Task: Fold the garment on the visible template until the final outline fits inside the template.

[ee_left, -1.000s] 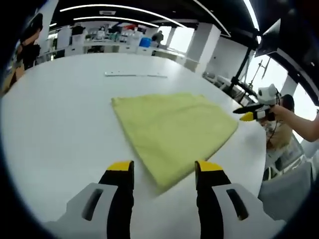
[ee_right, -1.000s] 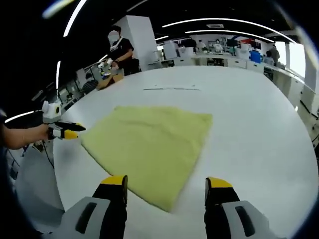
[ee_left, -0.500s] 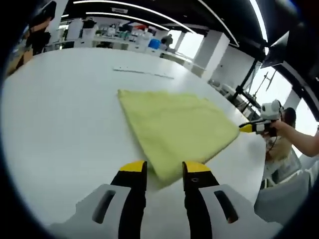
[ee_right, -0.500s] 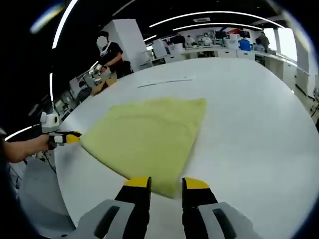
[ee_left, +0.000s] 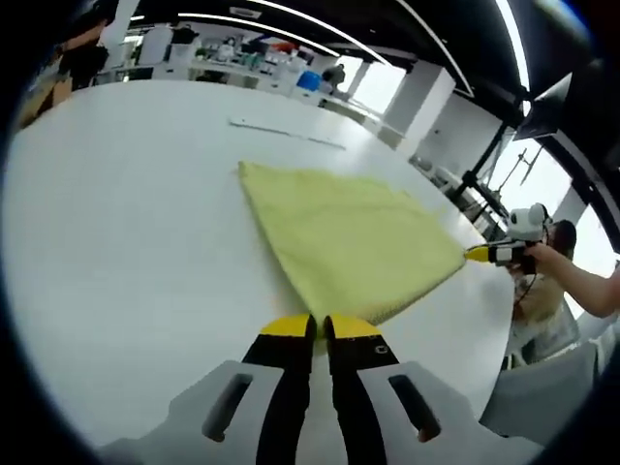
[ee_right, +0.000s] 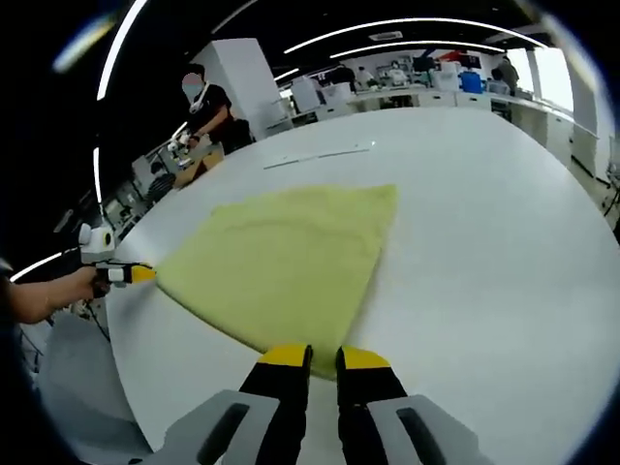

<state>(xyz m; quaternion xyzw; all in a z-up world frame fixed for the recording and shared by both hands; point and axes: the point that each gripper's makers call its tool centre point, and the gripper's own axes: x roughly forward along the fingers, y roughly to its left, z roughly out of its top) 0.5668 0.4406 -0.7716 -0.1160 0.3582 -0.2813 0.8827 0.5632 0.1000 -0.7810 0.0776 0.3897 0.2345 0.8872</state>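
A yellow-green garment [ee_left: 354,237] lies flat on the white round table [ee_left: 126,223], seen from the other side as the garment [ee_right: 286,262]. In the left gripper view my left gripper [ee_left: 320,325] is shut on the garment's near corner. In that view the right gripper [ee_left: 477,254] pinches the corner at the right. In the right gripper view my right gripper [ee_right: 323,356] is shut on its near corner, and the left gripper [ee_right: 143,274] holds the corner at the left. A thin pale strip [ee_left: 286,133] lies on the table beyond the garment.
The hand [ee_left: 542,260] holding the right gripper reaches in past the table edge. A person [ee_right: 208,102] stands beyond the table's far left in the right gripper view. Benches with clutter [ee_left: 242,58] line the back of the room.
Both grippers have moved forward and down to the garment and shut, each on its near corner. The garment's outline on the table looks the same.
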